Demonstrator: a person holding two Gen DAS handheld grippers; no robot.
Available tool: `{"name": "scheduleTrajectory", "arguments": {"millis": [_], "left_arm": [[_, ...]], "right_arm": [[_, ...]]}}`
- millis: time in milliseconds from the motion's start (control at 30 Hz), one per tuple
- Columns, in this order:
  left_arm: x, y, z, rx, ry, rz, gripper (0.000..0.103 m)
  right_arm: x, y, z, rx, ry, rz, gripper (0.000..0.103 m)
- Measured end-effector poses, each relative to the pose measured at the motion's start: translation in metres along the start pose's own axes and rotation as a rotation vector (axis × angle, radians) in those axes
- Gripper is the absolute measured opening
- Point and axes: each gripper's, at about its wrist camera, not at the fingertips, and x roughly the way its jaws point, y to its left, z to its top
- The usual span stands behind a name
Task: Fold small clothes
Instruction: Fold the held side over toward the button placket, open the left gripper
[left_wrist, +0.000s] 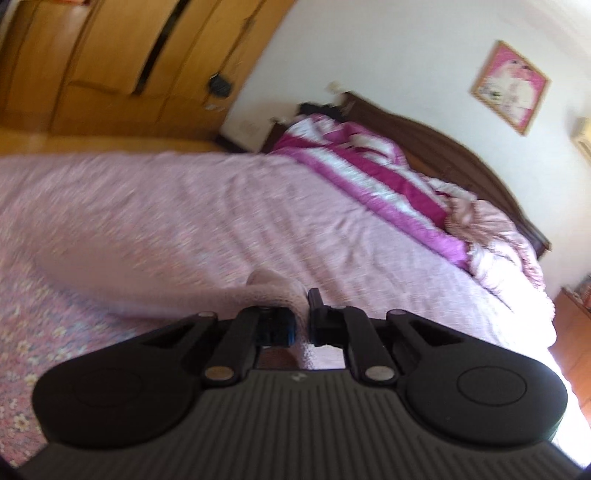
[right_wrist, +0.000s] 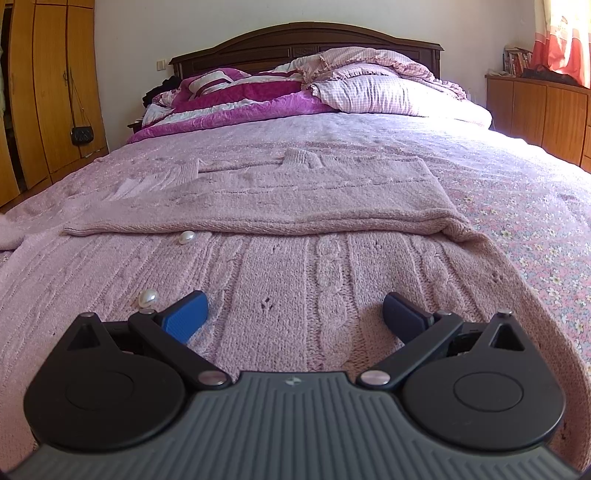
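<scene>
Bedroom. Bed (right_wrist: 517, 192) w/ pink floral sheet fills most of both views. Dark wood headboard (right_wrist: 306, 40) at far end, against white wall (right_wrist: 147, 29). Magenta-and-white striped quilt (right_wrist: 236, 99) bunched near the headboard, on the left in the right wrist view; pink checked pillow (right_wrist: 388, 92) just beside it to the right. Tall yellow-wood wardrobe (right_wrist: 48, 92) along left wall, small black bag (right_wrist: 82, 136) hanging from a door. Low wood cabinet (right_wrist: 535, 110) on right, books (right_wrist: 515, 61) on top, orange-pink curtain (right_wrist: 565, 37) above. Pink framed picture (left_wrist: 509, 86) on the wall above the headboard; blurred.
</scene>
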Motion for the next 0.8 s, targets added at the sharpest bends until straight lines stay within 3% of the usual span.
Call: {"name": "scheduleTrajectory", "arguments": {"millis": [467, 667, 800], "left_arm": [[-0.011, -0.124, -0.01, 0.086, -0.015, -0.232, 0.009], [-0.008, -0.161, -0.037, 0.097, 0.051, -0.332, 0.009], [-0.001, -0.18, -0.064, 0.135, 0.116, -0.354, 0.009]], "right_arm": [[-0.002, -0.002, -0.003, 0.017, -0.017, 0.014, 0.103], [-0.003, -0.005, -0.004, 0.029, -0.024, 0.024, 0.103], [-0.003, -0.007, -0.004, 0.037, -0.029, 0.031, 0.103]]}}
